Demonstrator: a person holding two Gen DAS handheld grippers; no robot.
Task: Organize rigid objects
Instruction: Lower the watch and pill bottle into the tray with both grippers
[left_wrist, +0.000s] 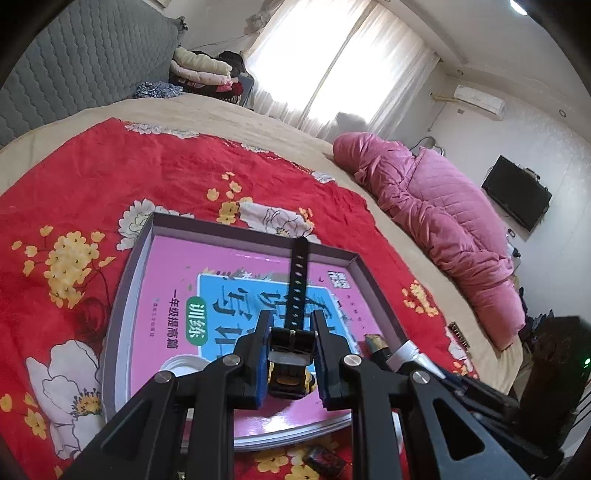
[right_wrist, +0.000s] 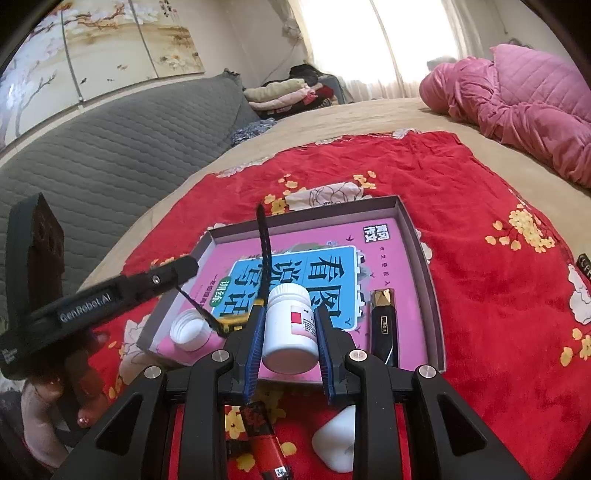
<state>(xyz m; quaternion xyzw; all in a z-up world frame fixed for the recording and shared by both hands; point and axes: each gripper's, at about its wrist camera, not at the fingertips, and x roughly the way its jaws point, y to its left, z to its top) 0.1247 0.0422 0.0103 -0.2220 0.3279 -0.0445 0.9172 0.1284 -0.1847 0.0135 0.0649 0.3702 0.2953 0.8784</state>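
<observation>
Left gripper (left_wrist: 290, 347) has its jaws pinched on a black wristwatch (left_wrist: 291, 354), gripping the case and buckle end, and the perforated strap stands out toward twelve o'clock over the pink book (left_wrist: 173, 295). That book lies flat inside a shallow grey box tray (left_wrist: 127, 266) on the red floral cloth (left_wrist: 92, 177) spread over the bed.

Over on the right wrist view, the right gripper (right_wrist: 290, 328) has its jaws clamped on a white pill bottle (right_wrist: 290, 328), cap end pointing away, held above the tray's near edge. A second white bottle (right_wrist: 190, 330) lies at nine o'clock of it on the book. A black and gold lighter (right_wrist: 384, 325) rests in the tray at three o'clock. Below the jaws, at six o'clock on the cloth, sit a white wedge-shaped block (right_wrist: 336, 443) and a red packet (right_wrist: 266, 443).
</observation>
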